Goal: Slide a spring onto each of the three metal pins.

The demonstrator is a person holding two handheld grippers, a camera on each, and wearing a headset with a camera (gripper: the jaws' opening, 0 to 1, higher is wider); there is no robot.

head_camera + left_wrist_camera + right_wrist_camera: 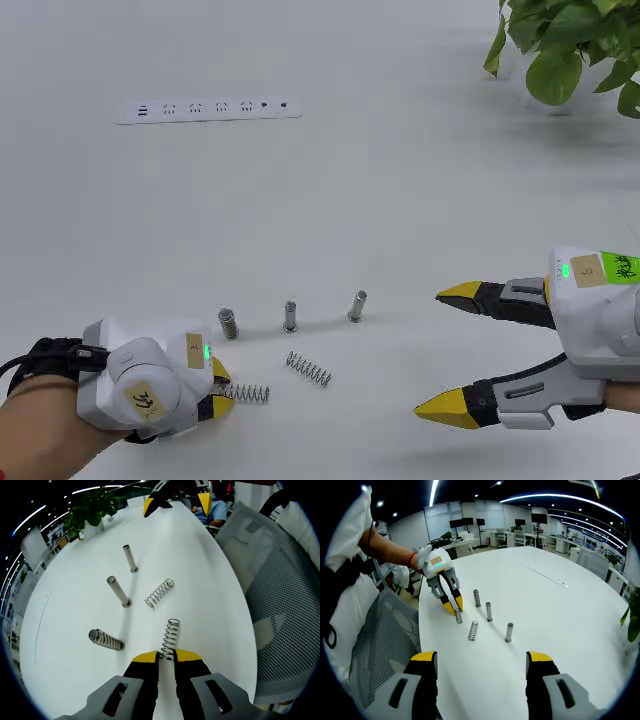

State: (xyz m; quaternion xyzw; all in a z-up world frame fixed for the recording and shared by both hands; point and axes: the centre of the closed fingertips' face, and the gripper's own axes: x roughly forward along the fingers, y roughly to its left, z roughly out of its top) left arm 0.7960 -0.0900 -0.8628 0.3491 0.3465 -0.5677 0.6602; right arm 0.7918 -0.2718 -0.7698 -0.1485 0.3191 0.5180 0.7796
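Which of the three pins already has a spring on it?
The leftmost pin in the head view, nearest the left gripper. Coils wrap it; the middle pin and right pin are bare.

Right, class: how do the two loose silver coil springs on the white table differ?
The silver coil spring by the left hand-held gripper is pinched at one end between its yellow tips; the other silver coil spring lies free, untouched. They point different ways. Both lie flat.

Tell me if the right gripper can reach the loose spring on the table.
Probably yes: the right gripper is open, and only bare table lies between it and the loose spring.
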